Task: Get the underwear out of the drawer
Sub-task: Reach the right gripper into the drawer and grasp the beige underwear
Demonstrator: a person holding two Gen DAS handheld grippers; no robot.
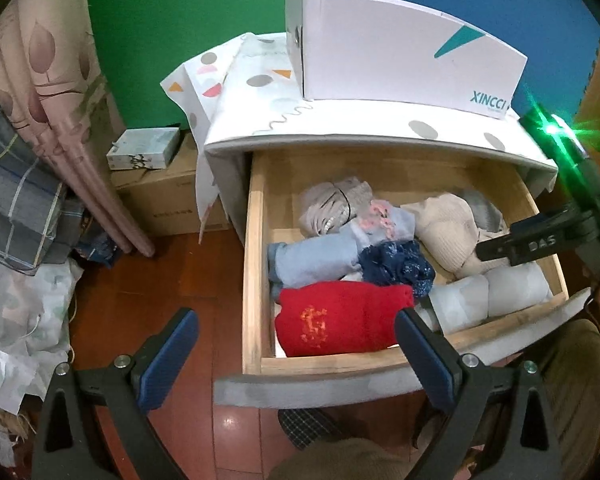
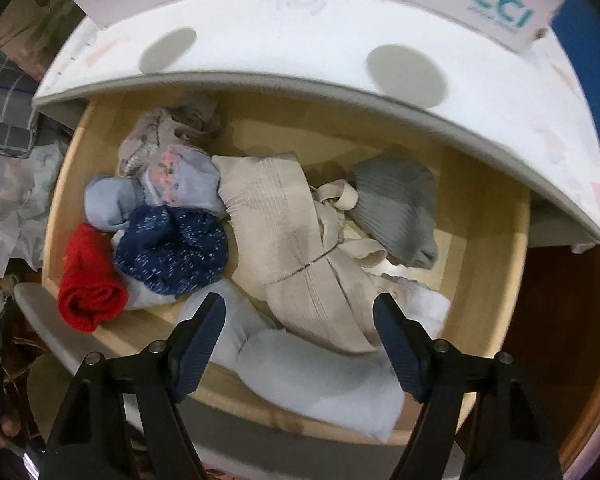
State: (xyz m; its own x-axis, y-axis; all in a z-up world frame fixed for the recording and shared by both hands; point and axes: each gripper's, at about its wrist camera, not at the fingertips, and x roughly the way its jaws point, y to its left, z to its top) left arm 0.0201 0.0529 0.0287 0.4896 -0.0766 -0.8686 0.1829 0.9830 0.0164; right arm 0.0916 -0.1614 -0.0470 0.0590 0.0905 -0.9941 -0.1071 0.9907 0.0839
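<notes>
Right claw (image 2: pixel 299 316): pointed down into the open drawer (image 2: pixel 496 240), jaws parted about half-wide, nothing gripped. Between the fingers a beige undergarment (image 2: pixel 284 232) and a pale blue-white roll (image 2: pixel 320 368) are seen below; contact with either cannot be told. In the left wrist view the right claw (image 1: pixel 500 250) is seen from the side at the drawer's right, over the beige piece (image 1: pixel 448 224).

Left claw (image 1: pixel 296 344): held wide, empty, near the drawer's front edge, with the floor (image 1: pixel 148 300) under its left finger and a red folded item (image 1: pixel 340 320) beside its right finger.

Drawer contents (all still inside): red item at near left, dark blue speckled piece (image 2: pixel 172 252) just beside it, light blue roll (image 1: pixel 312 256) and a pale piece with pink print (image 2: pixel 180 176) behind, a taupe bundle (image 2: pixel 168 132) at far left, a grey ribbed piece (image 2: pixel 400 208) at far right.

Above the drawer the cabinet top is covered by a dotted white cloth (image 1: pixel 260 80), with a white box marked XINCCI (image 1: pixel 400 64) standing on it. To the left, cardboard boxes (image 1: pixel 168 196) and a pink curtain (image 1: pixel 48 80) are seen against a green wall (image 1: pixel 180 8).
</notes>
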